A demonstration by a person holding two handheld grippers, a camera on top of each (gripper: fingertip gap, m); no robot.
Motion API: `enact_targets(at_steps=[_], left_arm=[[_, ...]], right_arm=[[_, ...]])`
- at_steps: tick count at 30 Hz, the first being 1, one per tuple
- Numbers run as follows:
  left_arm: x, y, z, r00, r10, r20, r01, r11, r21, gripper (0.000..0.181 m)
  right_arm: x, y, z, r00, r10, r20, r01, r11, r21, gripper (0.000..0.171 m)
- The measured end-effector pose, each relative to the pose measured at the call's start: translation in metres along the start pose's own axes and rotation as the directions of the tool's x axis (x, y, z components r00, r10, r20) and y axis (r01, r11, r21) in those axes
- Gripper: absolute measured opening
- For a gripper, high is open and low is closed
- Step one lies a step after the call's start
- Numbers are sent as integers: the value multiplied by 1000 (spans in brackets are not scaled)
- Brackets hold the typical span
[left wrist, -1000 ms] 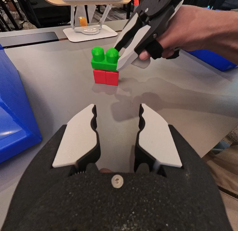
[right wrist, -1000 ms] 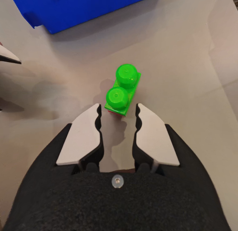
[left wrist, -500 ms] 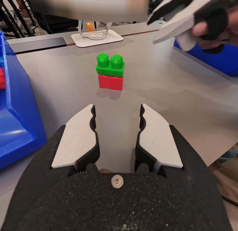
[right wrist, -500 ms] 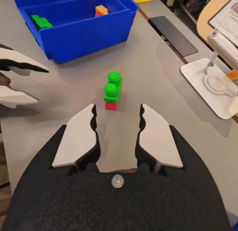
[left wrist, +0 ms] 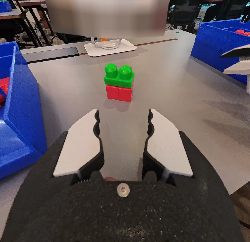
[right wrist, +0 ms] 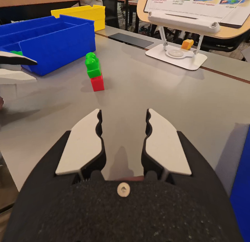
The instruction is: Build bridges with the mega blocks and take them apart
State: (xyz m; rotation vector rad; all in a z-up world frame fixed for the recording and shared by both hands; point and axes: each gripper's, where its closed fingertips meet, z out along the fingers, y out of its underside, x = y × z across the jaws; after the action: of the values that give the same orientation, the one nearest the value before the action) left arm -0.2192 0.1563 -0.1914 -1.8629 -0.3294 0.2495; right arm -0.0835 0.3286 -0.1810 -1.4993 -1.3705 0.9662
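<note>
Green block [left wrist: 119, 78] sat on red blocks [left wrist: 119, 93] mid-table [left wrist: 175, 100], between blue bins [left wrist: 20, 114] (left, right). Left gripper [left wrist: 123, 112] and right gripper [right wrist: 123, 112] both empty, fingers apart, near side of stack.

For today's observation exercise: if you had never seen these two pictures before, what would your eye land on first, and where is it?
The eye goes first to the green block stacked on two red blocks, alone mid-table. Next come the bright blue bins, one at the left and one at the far right, both holding loose blocks. Both grippers, the left gripper and the right gripper, fill the foreground with jaws open and empty.
</note>
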Motion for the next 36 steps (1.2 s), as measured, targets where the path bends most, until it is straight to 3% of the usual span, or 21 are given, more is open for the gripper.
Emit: enact_targets(at_steps=[5, 14, 18, 26, 36], left_arm=[[0, -5, 0, 999, -12, 48, 11, 1000, 26, 76], [9, 8, 14, 999, -43, 20, 44, 996, -72, 94], [15, 8, 38, 993, -108, -37, 102, 985, -141, 102], [-10, 14, 104, 997, -66, -27, 55, 951, -304, 109], [-12, 25, 133, 997, -49, -67, 18, 915, -404, 110]], right_arm=[[-2, -1, -1, 999, -39, -14, 39, 999, -8, 64], [-3, 7, -1, 1000, -26, 6, 26, 999, -42, 63], [1, 8, -2, 1000, -18, 3, 18, 999, -49, 62], [0, 7, -3, 1000, -19, 9, 19, 998, -53, 61], [-1, 9, -3, 1000, -14, 19, 15, 998, -60, 60]])
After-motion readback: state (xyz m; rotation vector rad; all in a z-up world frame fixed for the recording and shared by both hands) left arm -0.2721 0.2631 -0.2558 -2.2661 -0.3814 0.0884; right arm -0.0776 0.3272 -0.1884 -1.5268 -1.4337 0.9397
